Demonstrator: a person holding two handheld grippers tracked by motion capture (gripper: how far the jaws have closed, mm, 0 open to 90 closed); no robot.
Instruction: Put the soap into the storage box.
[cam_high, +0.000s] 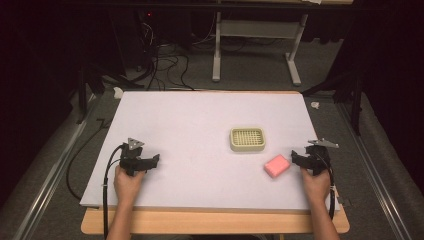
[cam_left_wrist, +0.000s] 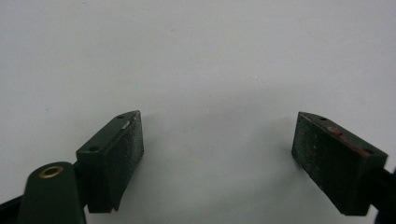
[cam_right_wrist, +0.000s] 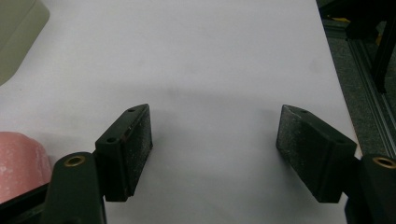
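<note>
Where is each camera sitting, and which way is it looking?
High view: above the person's side, looking forward and down on the white table; both forearms, left gripper and right gripper show.
Left gripper view: rides that gripper, facing bare table between open jaws.
Right gripper view: rides that gripper, jaws open.
Shared: pink soap and beige dish.

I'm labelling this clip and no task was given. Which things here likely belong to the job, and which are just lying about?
Likely the job's:
pink soap bar
beige soap dish
left gripper, open
right gripper, open

Just lying about:
white mat
floor cables
grey table frame
</note>
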